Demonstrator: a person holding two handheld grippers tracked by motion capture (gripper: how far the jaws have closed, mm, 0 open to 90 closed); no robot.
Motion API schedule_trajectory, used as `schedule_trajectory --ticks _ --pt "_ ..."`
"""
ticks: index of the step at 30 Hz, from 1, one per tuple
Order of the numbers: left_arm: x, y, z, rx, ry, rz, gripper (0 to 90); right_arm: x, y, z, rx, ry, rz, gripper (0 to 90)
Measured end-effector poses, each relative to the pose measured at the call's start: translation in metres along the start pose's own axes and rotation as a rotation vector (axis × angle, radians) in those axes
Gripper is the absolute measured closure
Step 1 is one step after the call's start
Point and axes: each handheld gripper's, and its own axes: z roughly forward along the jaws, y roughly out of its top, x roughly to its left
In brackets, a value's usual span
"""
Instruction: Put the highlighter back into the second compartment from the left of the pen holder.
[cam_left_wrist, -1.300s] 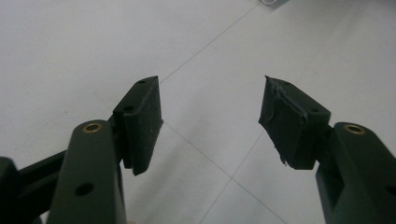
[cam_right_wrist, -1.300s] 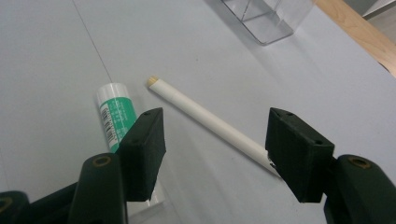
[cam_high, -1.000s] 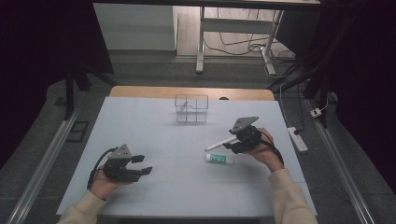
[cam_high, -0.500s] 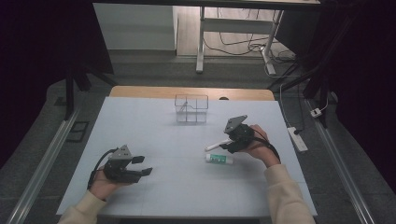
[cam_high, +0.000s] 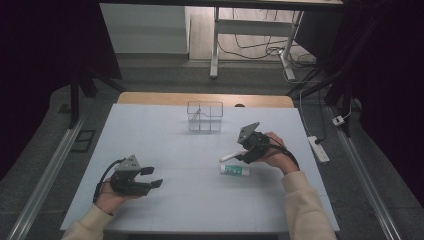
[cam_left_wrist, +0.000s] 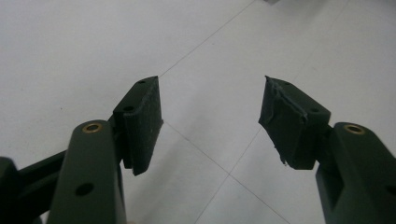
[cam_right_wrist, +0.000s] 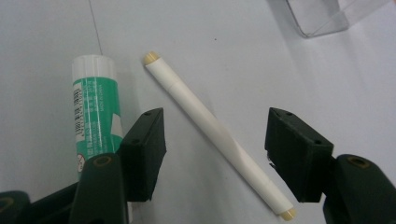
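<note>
White pen (cam_right_wrist: 215, 133) lies on table (cam_high: 165, 135) btwn jaws of R gripper (cam_right_wrist: 215, 154), untouched, jaws apart, just been closing; green glue stick (cam_right_wrist: 95, 116) just outside its one jaw; L gripper (cam_left_wrist: 210, 123) released, nothing btwn jaws.

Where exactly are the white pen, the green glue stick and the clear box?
white pen (cam_right_wrist: 212, 133): right gripper view, middle of its barrel, between the open jaws.
green glue stick (cam_right_wrist: 95, 116): right gripper view, on its green label.
clear box (cam_high: 205, 116): high view, on its front wall.
</note>
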Motion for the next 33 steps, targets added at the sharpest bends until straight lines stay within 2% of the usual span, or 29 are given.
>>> schedule_trajectory --ticks 8,22,25,33 --pt "0.000 -0.001 0.000 0.004 -0.003 0.002 38.1 -0.006 0.004 0.014 0.080 0.035 -0.049 43.1" --pt "0.002 -0.001 0.001 0.014 -0.003 -0.002 38.1 -0.012 0.009 0.030 0.151 0.084 -0.104 52.9" --pt "0.002 -0.002 0.001 0.014 -0.003 -0.002 38.1 -0.014 0.010 0.033 0.164 0.109 -0.117 56.4" --pt "0.002 -0.003 0.002 0.018 -0.003 -0.003 38.1 -0.016 0.011 0.034 0.167 0.160 -0.131 74.0"
